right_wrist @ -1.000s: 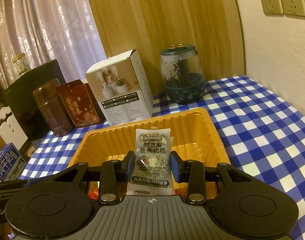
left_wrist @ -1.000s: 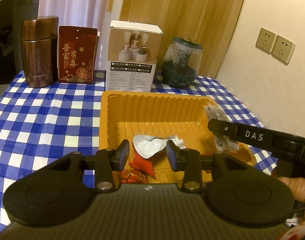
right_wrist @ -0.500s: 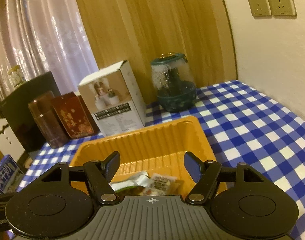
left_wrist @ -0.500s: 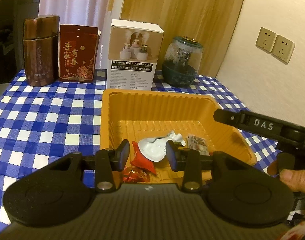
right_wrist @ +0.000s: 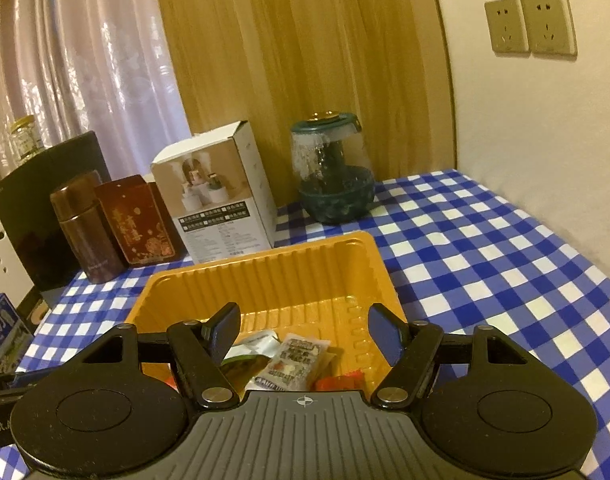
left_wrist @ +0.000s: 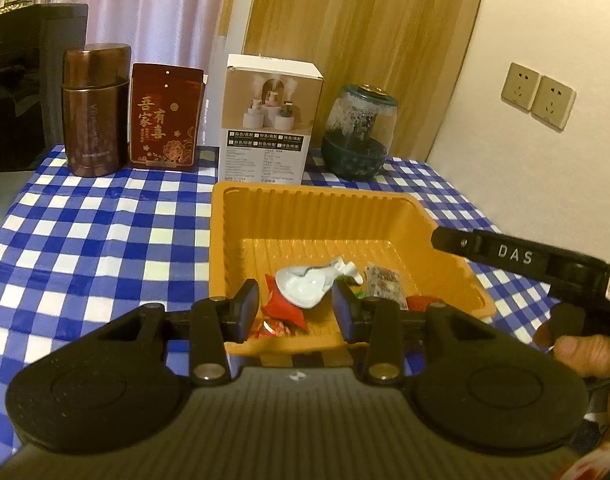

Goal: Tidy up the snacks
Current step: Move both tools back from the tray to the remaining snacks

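An orange plastic tray [left_wrist: 317, 208] sits on the blue checked tablecloth and also shows in the right wrist view [right_wrist: 265, 276]. Inside lie a white packet [left_wrist: 305, 282], red candy wrappers [left_wrist: 283, 310] and a grey sesame snack packet [left_wrist: 383, 282], the last also in the right wrist view [right_wrist: 295, 364]. My left gripper [left_wrist: 297, 310] is open and empty, above the tray's near edge. My right gripper [right_wrist: 305, 332] is open wide and empty above the tray; its body shows in the left wrist view [left_wrist: 517, 258].
Along the back stand a brown canister [left_wrist: 95, 110], a red box [left_wrist: 165, 122], a white carton [left_wrist: 269, 120] and a green glass jar [left_wrist: 357, 132]. A wall with sockets [left_wrist: 537, 96] is on the right. A blue milk carton [right_wrist: 3, 336] sits at the left.
My right gripper opened and let the sesame snack packet drop into the tray, then pulled back a little. The left gripper stayed open in place.
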